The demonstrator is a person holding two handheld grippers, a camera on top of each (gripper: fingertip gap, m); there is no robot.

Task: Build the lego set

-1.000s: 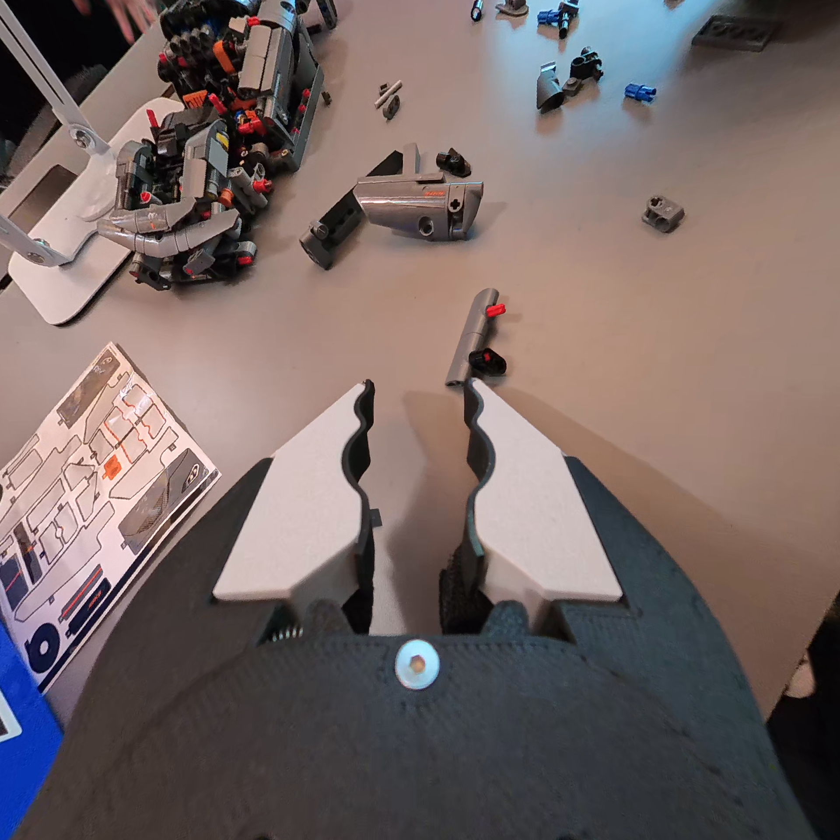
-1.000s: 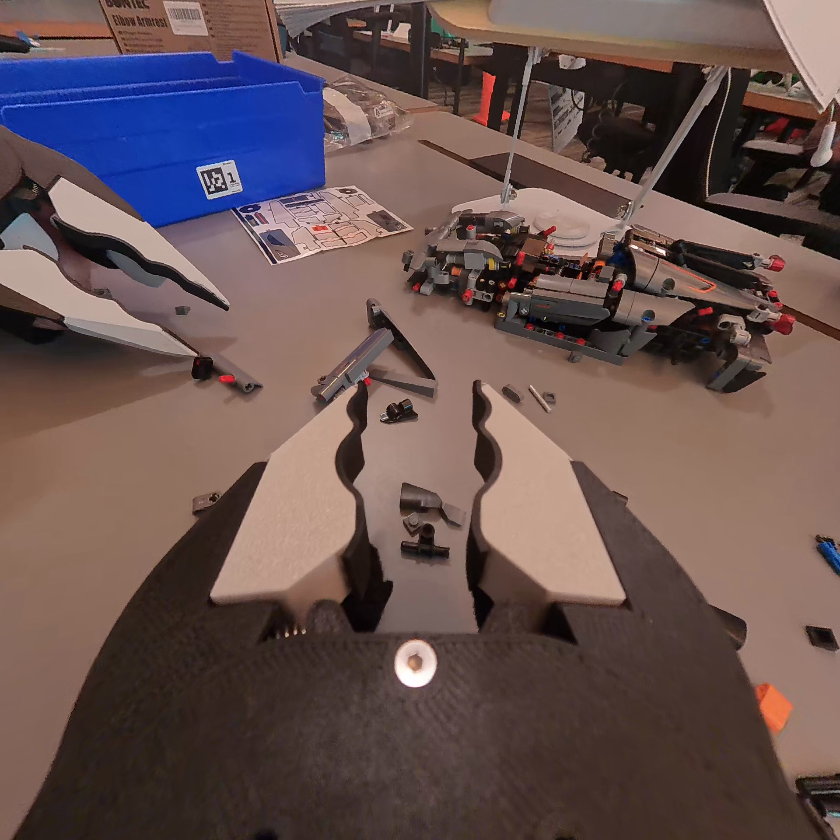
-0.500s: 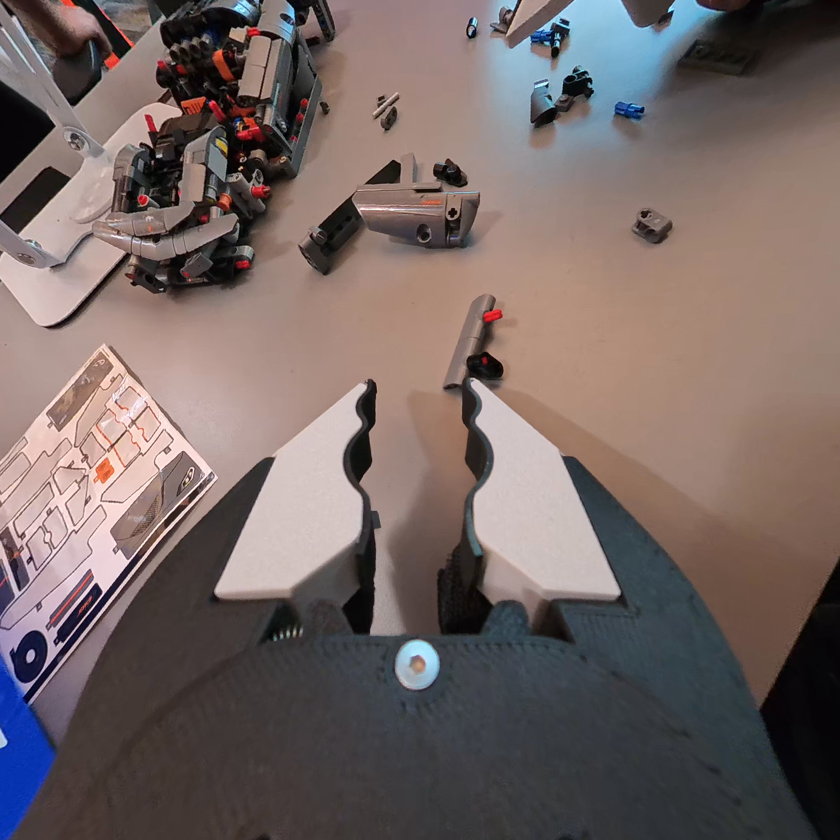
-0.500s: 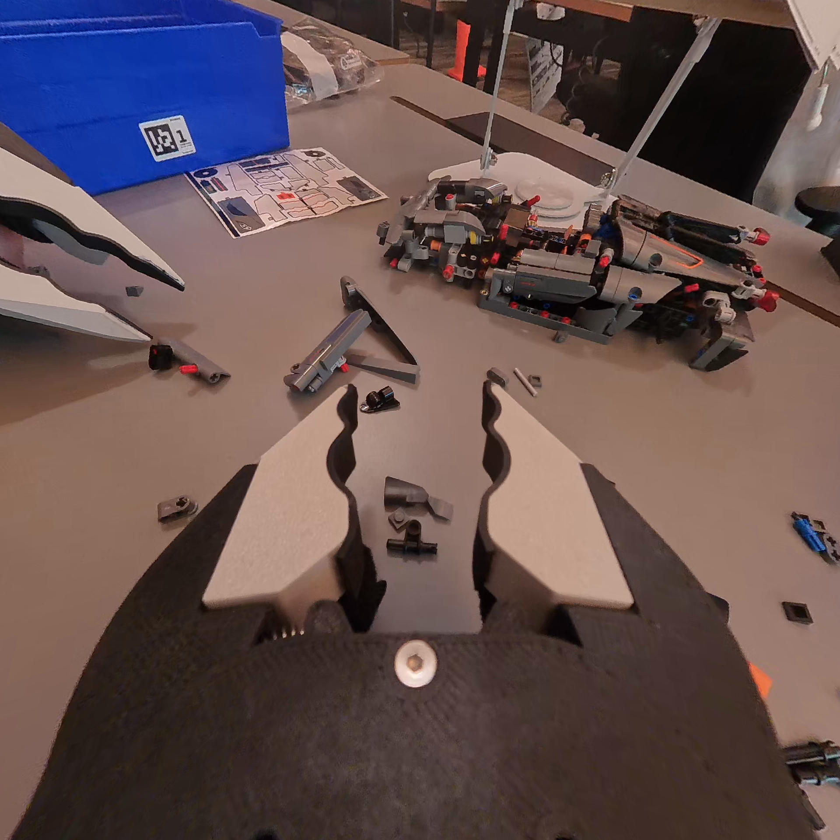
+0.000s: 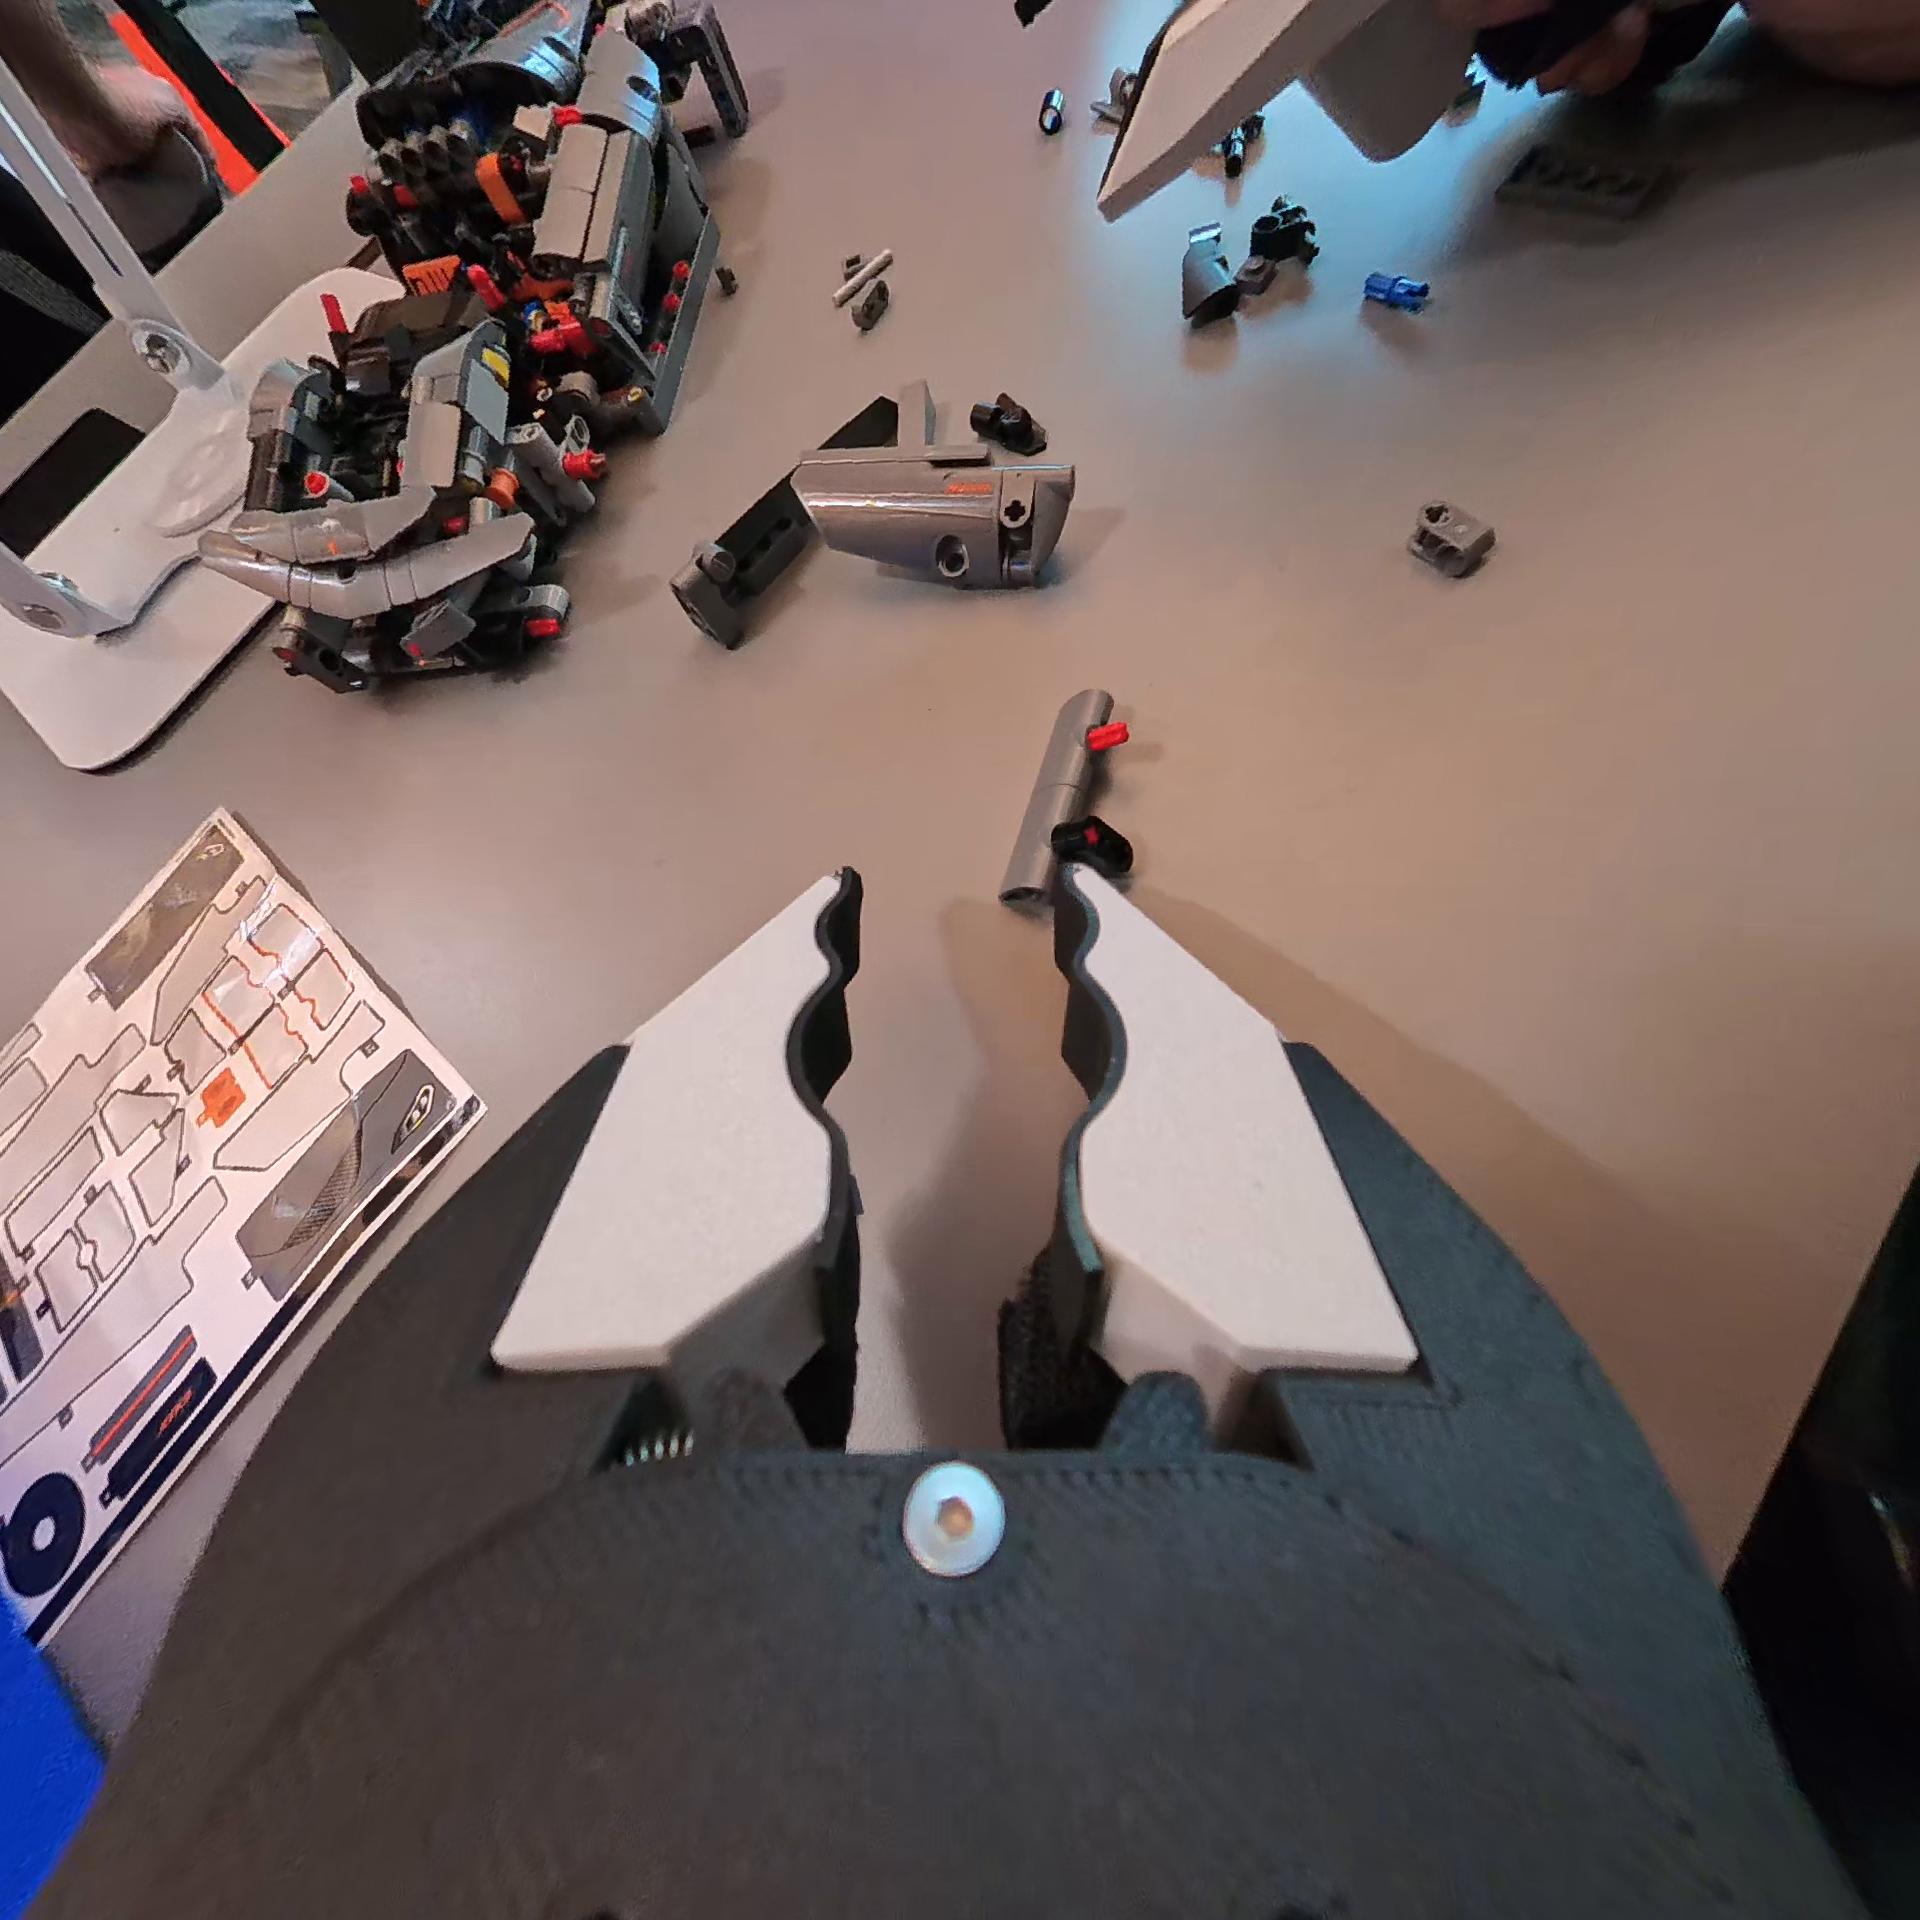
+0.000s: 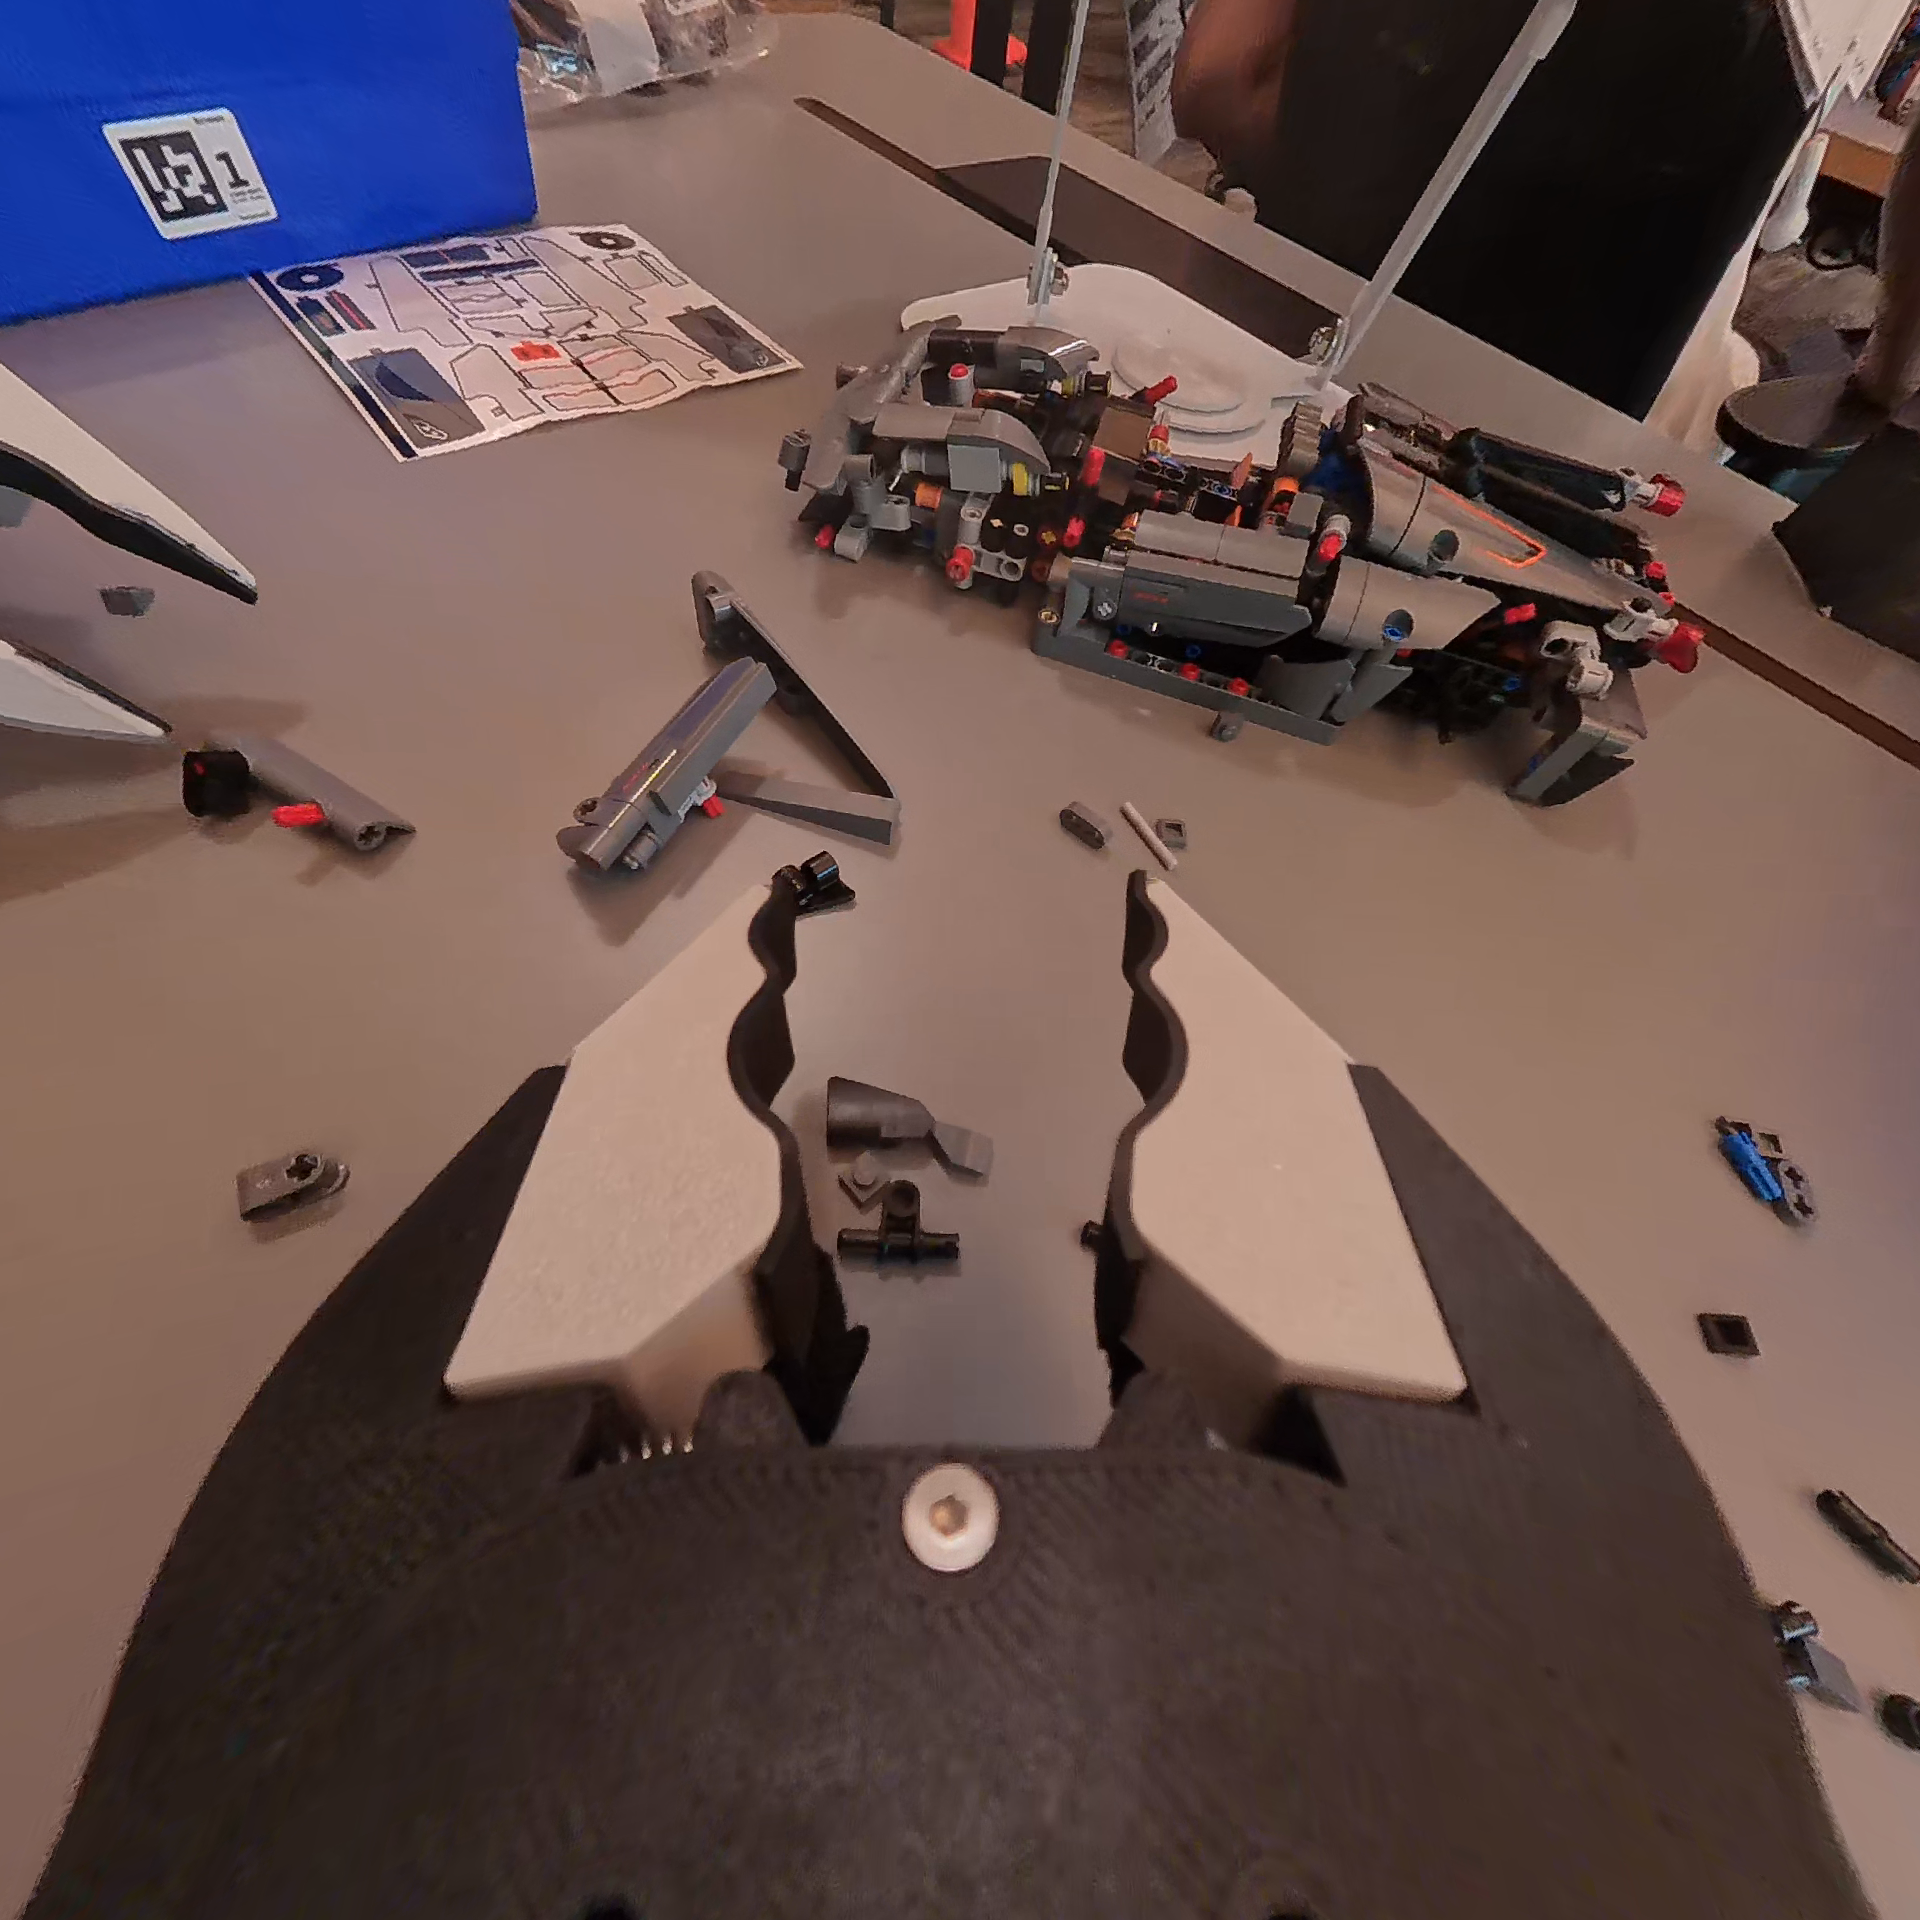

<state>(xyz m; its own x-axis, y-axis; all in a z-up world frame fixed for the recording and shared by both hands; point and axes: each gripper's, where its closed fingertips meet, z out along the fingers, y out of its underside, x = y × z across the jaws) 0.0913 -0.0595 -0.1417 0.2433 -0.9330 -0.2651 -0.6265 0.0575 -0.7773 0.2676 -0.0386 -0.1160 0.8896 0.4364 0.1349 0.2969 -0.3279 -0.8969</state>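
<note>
A half-built grey and black lego car (image 5: 488, 416) lies at the far left of the grey table; it also shows in the right wrist view (image 6: 1247, 540). My left gripper (image 5: 956, 883) is open and empty, its right tip just short of a grey beam with red pins (image 5: 1055, 800). A grey panel sub-assembly (image 5: 914, 509) lies beyond it. My right gripper (image 6: 961, 894) is open and empty, above a small dark curved piece (image 6: 883, 1117) and a black connector (image 6: 899, 1231) that lie between its fingers. The same beam (image 6: 301, 795) and sub-assembly (image 6: 717, 748) show in the right wrist view.
A sticker sheet (image 5: 177, 1143) lies at the left, next to a blue bin (image 6: 249, 135). A white stand base (image 5: 156, 499) sits behind the car. Small loose pieces are scattered: a grey connector (image 5: 1449, 535), a blue pin (image 5: 1392, 291), blue and black bits (image 6: 1756, 1164). Left tips and right tips are each some 40 cm from the white stand base (image 5: 156, 499). The right camera catches it too, in the right wrist view (image 6: 1196, 353).
The right gripper has opened wider and moved forward and lower over the small pieces. It has come further into the top of the left wrist view. The left gripper has barely moved.
</note>
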